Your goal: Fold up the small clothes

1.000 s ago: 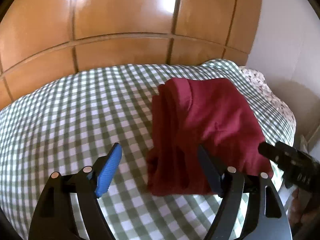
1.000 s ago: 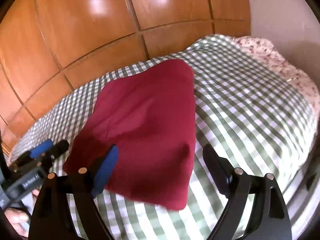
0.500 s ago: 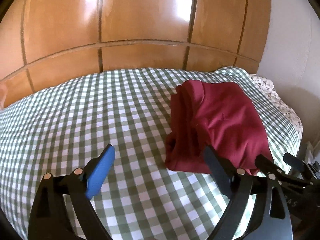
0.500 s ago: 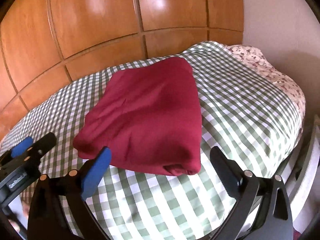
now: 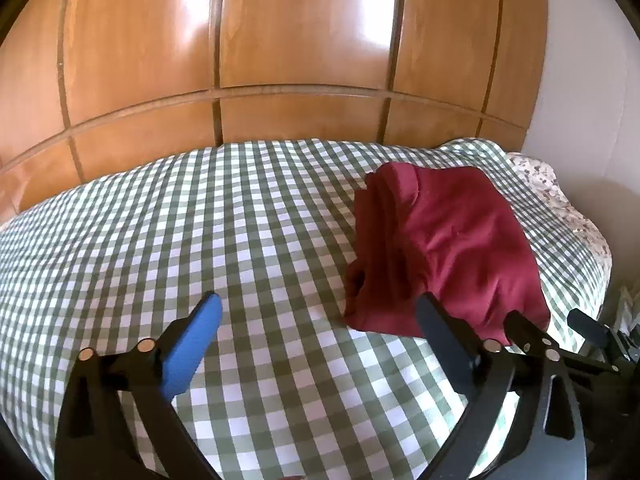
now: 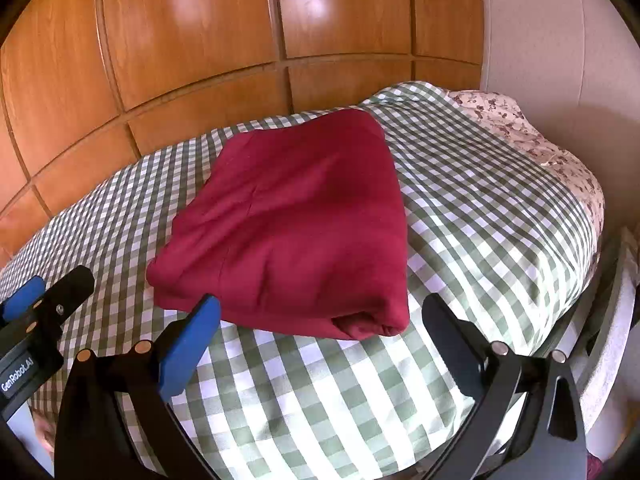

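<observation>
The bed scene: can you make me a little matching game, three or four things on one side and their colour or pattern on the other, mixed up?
Things:
1. folded garment
2. bedspread
3. wardrobe doors
4. pillow

Looks:
A. glossy orange-brown wood
B. small flower print
C. dark red
D. green and white checks

Pairs: 1-C, 2-D, 3-A, 4-B

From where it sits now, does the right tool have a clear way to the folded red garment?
Probably yes: the right tool stands open just short of the folded red garment on the checked bedcover, with nothing between them.
</observation>
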Demonstrator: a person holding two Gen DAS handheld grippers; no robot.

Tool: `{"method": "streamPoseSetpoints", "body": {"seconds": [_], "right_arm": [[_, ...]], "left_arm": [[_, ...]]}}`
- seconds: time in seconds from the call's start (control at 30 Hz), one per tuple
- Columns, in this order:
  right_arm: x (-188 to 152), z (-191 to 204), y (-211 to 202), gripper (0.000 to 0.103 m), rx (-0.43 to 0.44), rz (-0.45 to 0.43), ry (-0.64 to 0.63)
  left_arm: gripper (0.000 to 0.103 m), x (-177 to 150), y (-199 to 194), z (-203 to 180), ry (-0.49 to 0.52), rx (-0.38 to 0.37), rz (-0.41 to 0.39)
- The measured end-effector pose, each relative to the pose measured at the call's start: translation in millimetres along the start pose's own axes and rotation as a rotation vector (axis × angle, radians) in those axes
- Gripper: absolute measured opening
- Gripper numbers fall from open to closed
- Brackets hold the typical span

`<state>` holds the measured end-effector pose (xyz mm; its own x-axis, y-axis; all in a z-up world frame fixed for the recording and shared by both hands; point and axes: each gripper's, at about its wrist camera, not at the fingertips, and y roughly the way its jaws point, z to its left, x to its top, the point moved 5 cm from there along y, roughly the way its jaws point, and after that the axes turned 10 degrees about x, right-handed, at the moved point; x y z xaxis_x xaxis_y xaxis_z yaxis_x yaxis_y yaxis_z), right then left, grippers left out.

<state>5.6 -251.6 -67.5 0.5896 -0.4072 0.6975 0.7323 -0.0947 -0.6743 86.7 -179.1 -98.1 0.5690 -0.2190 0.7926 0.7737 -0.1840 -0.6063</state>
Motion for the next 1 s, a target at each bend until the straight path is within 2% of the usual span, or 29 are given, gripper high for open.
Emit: {"method": "streamPoseSetpoints", "body": {"seconds": [1.0], "right_arm": [[0.1, 2.2, 3.0, 0.101, 0.006, 0.0, -0.001]], "left_arm": [[0.099, -3.4, -3.7, 0.3, 0.013, 0.007, -0.011]]}}
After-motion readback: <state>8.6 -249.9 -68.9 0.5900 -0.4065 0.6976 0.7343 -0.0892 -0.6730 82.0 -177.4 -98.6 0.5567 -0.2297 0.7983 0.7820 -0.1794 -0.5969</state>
